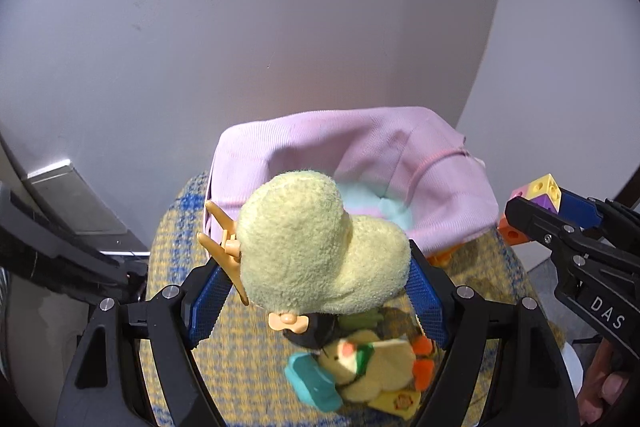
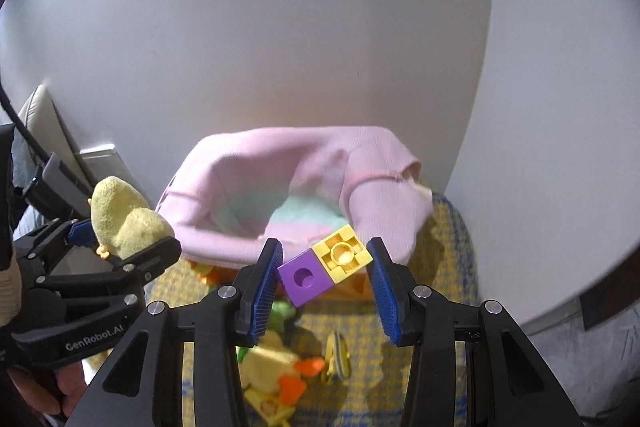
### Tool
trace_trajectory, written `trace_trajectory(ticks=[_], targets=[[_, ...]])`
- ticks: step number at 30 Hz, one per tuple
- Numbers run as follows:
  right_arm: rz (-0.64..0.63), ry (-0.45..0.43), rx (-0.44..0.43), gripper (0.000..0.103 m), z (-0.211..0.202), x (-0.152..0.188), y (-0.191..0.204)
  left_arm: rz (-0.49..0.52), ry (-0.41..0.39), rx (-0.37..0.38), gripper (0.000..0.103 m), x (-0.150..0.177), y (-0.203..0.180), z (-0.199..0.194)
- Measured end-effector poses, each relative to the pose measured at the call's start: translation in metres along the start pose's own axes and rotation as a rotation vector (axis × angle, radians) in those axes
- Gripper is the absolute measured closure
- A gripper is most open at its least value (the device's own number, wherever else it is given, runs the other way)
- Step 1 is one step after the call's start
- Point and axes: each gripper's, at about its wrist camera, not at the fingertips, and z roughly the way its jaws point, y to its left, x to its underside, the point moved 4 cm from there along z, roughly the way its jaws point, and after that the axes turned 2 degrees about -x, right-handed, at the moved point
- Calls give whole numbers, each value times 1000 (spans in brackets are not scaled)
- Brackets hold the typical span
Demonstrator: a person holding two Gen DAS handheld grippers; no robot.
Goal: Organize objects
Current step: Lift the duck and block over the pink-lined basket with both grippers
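Observation:
My left gripper [image 1: 316,279] is shut on a pale yellow plush toy [image 1: 316,247] and holds it up in front of a pink fabric basket [image 1: 360,143]. The toy also shows in the right wrist view [image 2: 120,219]. My right gripper [image 2: 324,267] is shut on a purple and yellow block piece [image 2: 324,265] just before the basket's near rim [image 2: 240,243]. The same blocks [image 1: 540,191] show at the right of the left wrist view. Something pale blue lies inside the basket [image 1: 380,207].
The basket stands on a yellow and blue woven mat [image 1: 240,347]. On the mat lie a yellow duck plush [image 1: 372,367] with orange feet, a teal piece [image 1: 312,383], green bits and orange blocks [image 1: 510,233]. A white wall is close behind.

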Motion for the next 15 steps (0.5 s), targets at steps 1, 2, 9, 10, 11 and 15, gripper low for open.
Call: trace_trajectory(ticks=[1, 2, 9, 10, 11, 15], targets=[[3, 2, 1, 59, 5, -5, -1, -2, 3, 3, 23, -4, 0, 4], [6, 4, -1, 59, 9, -9, -2, -2, 5, 6, 23, -9, 1, 8], [22, 23, -4, 59, 41, -35, -5, 23, 26, 0, 23, -36, -1, 38], [25, 25, -4, 59, 45, -37, -6, 23, 29, 2, 23, -37, -1, 41], [27, 27, -4, 59, 50, -40, -6, 22, 33, 4, 23, -39, 0, 45], [30, 41, -8, 59, 65, -48, -6, 12, 57, 16, 23, -42, 1, 62]])
